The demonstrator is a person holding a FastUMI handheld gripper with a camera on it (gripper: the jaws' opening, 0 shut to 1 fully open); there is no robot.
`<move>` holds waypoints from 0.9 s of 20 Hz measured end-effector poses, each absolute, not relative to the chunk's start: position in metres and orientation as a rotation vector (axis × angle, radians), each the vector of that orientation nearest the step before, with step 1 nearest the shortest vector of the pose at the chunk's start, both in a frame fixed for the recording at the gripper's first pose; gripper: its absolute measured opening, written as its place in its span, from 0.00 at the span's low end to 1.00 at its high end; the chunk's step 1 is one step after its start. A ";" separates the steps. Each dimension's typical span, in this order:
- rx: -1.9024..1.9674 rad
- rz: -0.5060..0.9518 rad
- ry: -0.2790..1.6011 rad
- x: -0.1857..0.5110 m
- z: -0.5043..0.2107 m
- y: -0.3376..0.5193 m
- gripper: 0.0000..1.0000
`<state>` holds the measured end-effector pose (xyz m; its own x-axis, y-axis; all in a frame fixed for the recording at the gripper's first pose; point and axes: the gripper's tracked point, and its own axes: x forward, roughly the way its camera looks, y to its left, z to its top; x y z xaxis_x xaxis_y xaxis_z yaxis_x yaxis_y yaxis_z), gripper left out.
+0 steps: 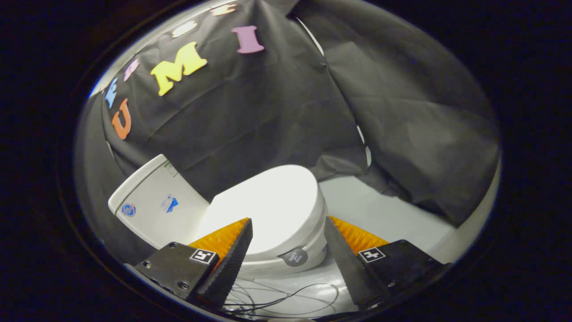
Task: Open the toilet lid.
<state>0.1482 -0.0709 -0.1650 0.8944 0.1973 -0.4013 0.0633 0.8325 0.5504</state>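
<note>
My hand-held gripper (288,223) is spread wide, gripping nothing. The closed toilet lid (272,205) lies just ahead, its front edge between my fingers (232,259). Thin cables (277,297) trail on the floor below.

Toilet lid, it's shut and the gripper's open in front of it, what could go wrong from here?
The gripper is open, fingers spread apart ahead of the closed toilet lid, gripping nothing. Risks as I judge them:
1. The lid looks smooth and glossy, so the fingers could slip off its edge while lifting.
2. Loose cables lie on the floor below the fingers and could snag.
3. The tank stands right behind the lid; a fast swing could slam the lid into it.
</note>
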 end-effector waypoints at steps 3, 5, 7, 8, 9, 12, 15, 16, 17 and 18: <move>0.719 0.072 0.544 0.151 -0.201 -0.068 1.00; 0.772 0.070 0.590 0.154 -0.225 -0.066 0.99; 0.795 0.074 0.633 0.155 -0.246 -0.061 0.99; 0.810 0.084 0.647 0.156 -0.252 -0.058 0.98; 0.830 0.092 0.668 0.153 -0.256 -0.057 0.98; 0.893 0.113 0.706 0.158 -0.268 -0.045 0.94; 0.960 0.133 0.742 0.164 -0.277 -0.036 0.84; 1.004 0.145 0.752 0.165 -0.278 -0.033 0.81; 1.044 0.149 0.760 0.166 -0.281 -0.030 0.79; 1.080 0.151 0.764 0.166 -0.280 -0.028 0.76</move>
